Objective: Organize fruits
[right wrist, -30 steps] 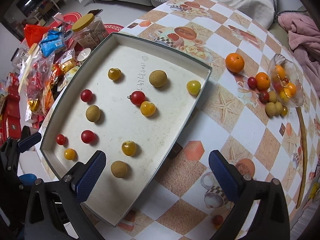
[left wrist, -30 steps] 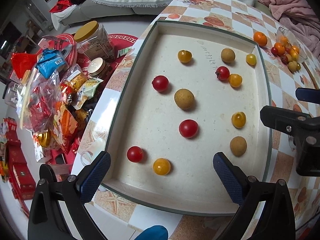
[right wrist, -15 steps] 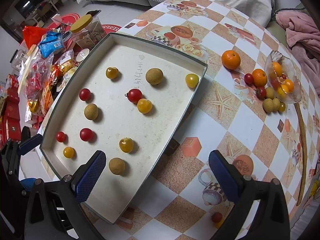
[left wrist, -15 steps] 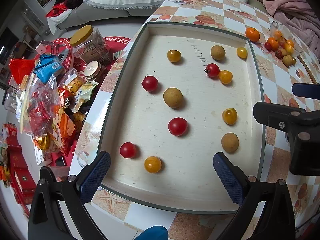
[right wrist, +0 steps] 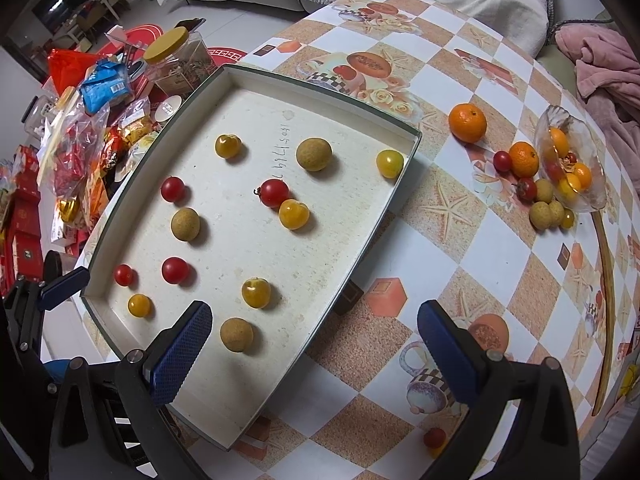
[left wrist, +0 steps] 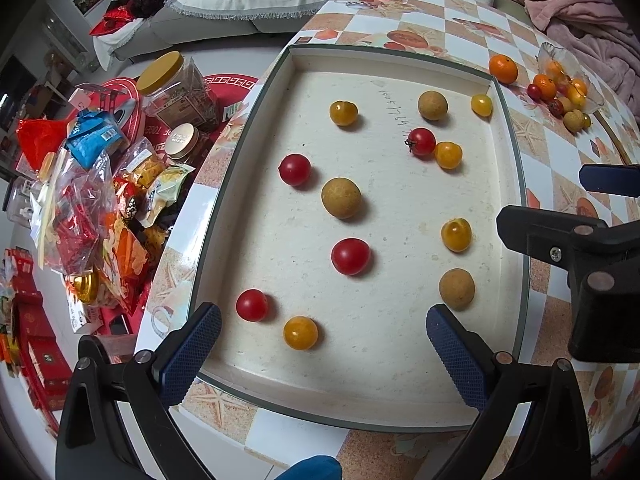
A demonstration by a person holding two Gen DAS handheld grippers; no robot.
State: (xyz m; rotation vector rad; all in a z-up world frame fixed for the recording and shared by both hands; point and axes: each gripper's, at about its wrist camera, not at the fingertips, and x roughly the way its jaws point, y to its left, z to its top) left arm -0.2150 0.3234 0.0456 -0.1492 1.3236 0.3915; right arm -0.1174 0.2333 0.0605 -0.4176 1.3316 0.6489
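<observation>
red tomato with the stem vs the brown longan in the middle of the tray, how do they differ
The stemmed red tomato is glossy red; the middle longan is dull tan-brown. The tomato looks smaller than the longan. The tomato carries a dark stem and touches a yellow tomato; the longan shows no stem and sits apart from other fruit. Both are round and rest loose on the white tray, untouched by either open gripper.

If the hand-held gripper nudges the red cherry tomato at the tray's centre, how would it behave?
The red cherry tomato is round on a flat tray, so it would probably roll. Its glossy skin may slip between pads, and a hard squeeze might split it.
</observation>
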